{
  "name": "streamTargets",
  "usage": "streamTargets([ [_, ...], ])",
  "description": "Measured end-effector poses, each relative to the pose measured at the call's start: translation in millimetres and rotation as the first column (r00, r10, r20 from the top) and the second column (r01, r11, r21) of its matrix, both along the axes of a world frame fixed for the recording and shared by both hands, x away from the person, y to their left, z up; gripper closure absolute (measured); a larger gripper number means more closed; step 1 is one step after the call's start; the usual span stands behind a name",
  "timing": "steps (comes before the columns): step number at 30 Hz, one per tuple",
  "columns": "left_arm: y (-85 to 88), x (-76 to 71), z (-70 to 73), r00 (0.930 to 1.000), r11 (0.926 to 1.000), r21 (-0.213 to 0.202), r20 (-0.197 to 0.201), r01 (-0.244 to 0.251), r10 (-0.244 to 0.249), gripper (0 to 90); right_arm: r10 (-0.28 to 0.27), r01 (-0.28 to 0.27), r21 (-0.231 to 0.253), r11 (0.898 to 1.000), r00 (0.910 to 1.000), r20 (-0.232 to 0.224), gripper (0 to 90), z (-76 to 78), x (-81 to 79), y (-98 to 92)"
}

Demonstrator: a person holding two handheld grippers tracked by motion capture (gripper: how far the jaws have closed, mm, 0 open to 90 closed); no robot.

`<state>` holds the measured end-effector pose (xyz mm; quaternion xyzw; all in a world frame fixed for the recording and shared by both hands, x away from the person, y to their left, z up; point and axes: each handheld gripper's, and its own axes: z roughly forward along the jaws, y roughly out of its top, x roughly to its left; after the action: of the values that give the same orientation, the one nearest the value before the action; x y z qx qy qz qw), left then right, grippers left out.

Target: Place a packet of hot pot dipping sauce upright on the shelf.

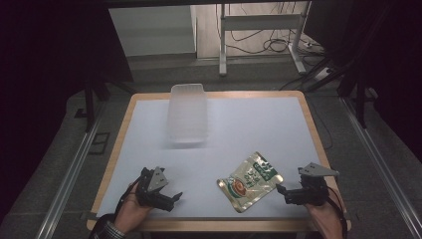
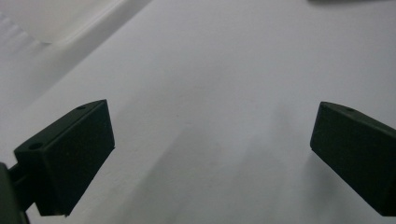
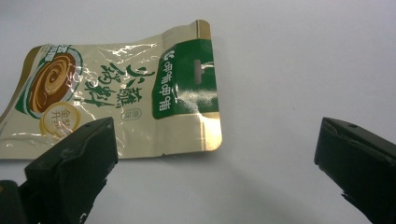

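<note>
Left tool (image 1: 171, 197) spread wide, empty, low over white tabletop (image 1: 259, 124). Right tool (image 1: 281, 189) spread too, just beside flat gold-green foil snack pouch (image 1: 250, 180) at near right. Farther back, clear rectangular plastic tray (image 1: 187, 113), centre-left.

In my right gripper view the pouch (image 3: 121, 93) runs off the left edge, one corner behind a jaw. The clear tray (image 1: 187, 113) looks smeared from above; I can't read its contents.
</note>
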<state>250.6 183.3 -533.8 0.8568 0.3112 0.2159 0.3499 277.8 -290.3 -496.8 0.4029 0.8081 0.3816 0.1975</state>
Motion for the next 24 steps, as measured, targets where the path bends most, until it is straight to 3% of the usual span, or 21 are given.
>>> streamTargets([
  [12,-1.9,-0.1,-0.6,1.0,0.9997,0.021,0.002,0.007,-0.007,0.0,0.06,-0.06,0.023,0.998,0.9981,-0.011,1.7,-0.7,19.0,14.3],
  [24,-2.6,-0.4,-0.7,0.9999,0.9994,0.031,0.005,0.012,-0.012,0.0,0.13,-0.13,0.003,0.992,0.9911,-0.028,3.1,-6.2,46.5,38.8],
])
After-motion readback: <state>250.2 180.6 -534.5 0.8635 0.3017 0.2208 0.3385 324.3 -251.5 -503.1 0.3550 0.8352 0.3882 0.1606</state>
